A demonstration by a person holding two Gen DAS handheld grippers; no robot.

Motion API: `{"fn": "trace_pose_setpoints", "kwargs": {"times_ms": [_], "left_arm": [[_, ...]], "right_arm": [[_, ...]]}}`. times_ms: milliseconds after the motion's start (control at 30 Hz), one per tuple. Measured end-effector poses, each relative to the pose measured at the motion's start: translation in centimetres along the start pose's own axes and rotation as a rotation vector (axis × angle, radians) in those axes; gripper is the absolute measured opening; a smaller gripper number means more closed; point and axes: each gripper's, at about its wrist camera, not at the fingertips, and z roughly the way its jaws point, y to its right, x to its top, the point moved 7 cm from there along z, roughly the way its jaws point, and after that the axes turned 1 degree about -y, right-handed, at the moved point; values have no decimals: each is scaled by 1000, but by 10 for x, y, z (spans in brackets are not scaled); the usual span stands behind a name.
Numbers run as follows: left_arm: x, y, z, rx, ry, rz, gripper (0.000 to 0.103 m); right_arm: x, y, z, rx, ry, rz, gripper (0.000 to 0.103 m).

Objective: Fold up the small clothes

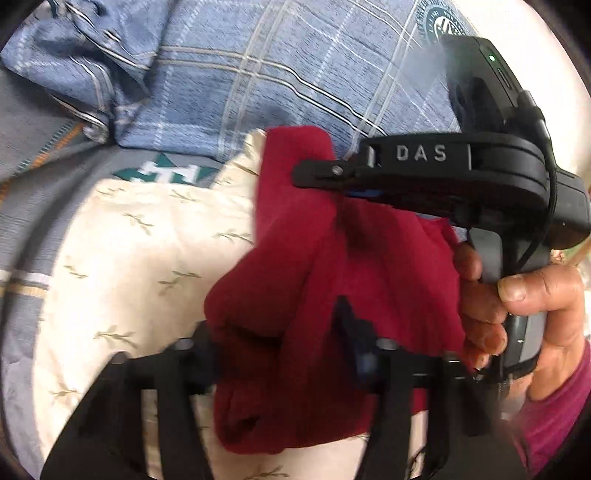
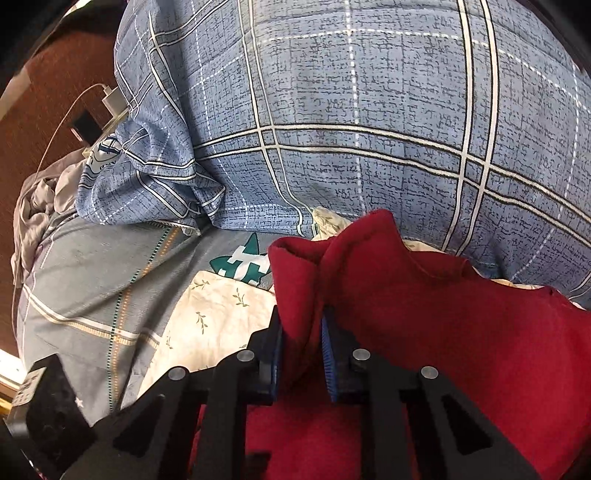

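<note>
The letters "DAS" stand in raised print on the side of the right gripper (image 1: 325,177). A round emblem (image 1: 439,22) on the blue plaid quilt (image 1: 258,74) carries lettering too blurred to read.

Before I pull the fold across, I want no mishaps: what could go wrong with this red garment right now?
1. The right tool pinches only a narrow bunched fold of the red garment; it could slip out.
2. The left tool sits under draped cloth, so it may grab extra layers.
3. The cream leaf-print cloth lies directly beneath and could get dragged along.
</note>
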Motion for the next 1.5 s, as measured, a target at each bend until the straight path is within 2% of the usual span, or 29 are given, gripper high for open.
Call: {"fn": "trace_pose_setpoints", "kwargs": {"times_ms": [33,67,133,167,200,300,433,533,567,600,667,700,767,1000,1133,1167,1233,1267,1300,1367,1500], "left_arm": [[1,2,0,-2,6,5,42],[1,5,-2,-3,11,23,35],[0,9,-4,1,17,40,30],[0,12,-6,1,21,47,28],[-1,14,-8,-1,24,50,27],[-1,17,-9,-4,27,47,26],[-5,19,-12,6,31,57,26],[-5,22,-13,21,32,67,26],[-5,22,-13,24,31,67,26],[-4,23,-13,29,30,68,26],[-3,25,-12,39,30,76,26],[-2,25,-12,44,33,79,27],[-2,27,-12,55,38,91,29],[-4,19,-4,86,33,66,55],[-5,14,-4,78,32,51,57],[-5,14,-5,77,36,56,56],[-5,17,-6,62,39,65,42],[-6,20,-7,39,34,68,30],[-6,23,-9,33,33,73,26],[-6,27,-13,43,47,93,22],[-1,39,-23,52,64,81,20]], "right_arm": [[0,0,-1,4,-7,1,20],[2,-1,0,14,-21,9,27],[5,-3,2,21,-41,40,46],[7,-2,5,18,-50,50,68],[10,-1,7,8,-57,62,79],[17,-3,17,-16,-66,52,81],[24,-11,41,-58,-134,-14,82],[22,-11,57,-142,-163,-66,81],[20,-10,59,-154,-164,-79,76],[19,-9,59,-165,-157,-95,64],[20,-4,55,-179,-132,-100,49],[21,-2,51,-158,-116,-88,41],[21,2,43,-126,-88,-84,34],[21,7,30,-87,-56,-77,29],[25,14,21,-46,-40,-43,27],[25,16,18,-35,-33,-34,25],[24,18,10,-18,-17,-18,23],[24,20,5,-12,-10,-13,22],[24,22,-1,-4,-2,-7,21],[22,25,-11,10,14,3,20],[17,36,-34,38,46,24,19]]}}
